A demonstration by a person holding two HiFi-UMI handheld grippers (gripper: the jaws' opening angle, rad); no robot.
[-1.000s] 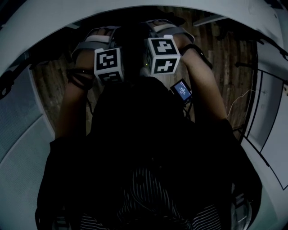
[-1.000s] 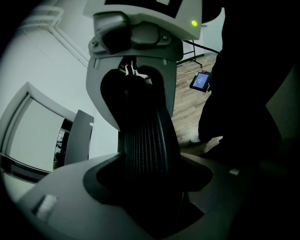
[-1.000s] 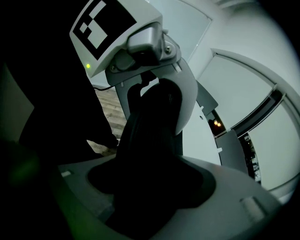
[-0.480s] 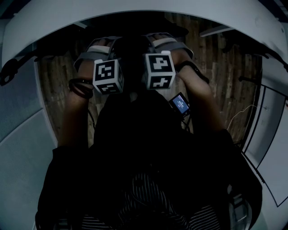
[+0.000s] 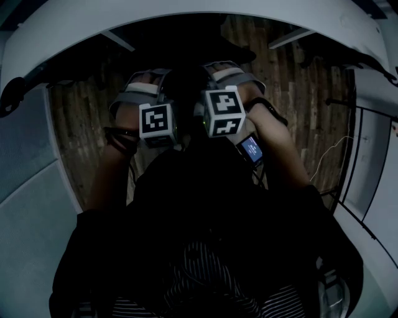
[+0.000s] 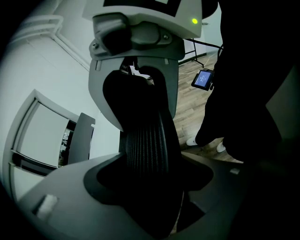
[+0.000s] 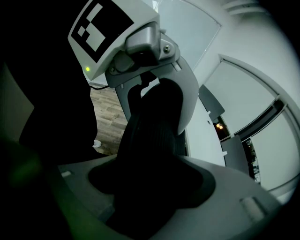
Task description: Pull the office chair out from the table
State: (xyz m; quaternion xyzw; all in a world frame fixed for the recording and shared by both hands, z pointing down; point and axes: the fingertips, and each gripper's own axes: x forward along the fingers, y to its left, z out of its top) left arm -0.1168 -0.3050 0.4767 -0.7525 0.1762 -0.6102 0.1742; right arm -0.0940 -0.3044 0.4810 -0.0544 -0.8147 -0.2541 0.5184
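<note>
- Clamping the dark ribbed top of the office chair (image 6: 145, 136) from opposite ends, the left gripper (image 6: 152, 185) and right gripper (image 7: 150, 187) face one another. Each has its jaws spread wide and pressed against that top.
- Compared with the earlier head view, both grippers sit lower in the picture and nearer the person's body. The chair top has come with them. More floor shows between the hands and the table's curved edge.
- The wooden plank floor (image 5: 292, 68) carries the chair, which stands clear of the white table (image 5: 186, 18) edge, just in front of the person.
- A small lit screen (image 5: 251, 149) sits by the right forearm.
- Pale walls (image 6: 42, 79) with framed panels stand around.
</note>
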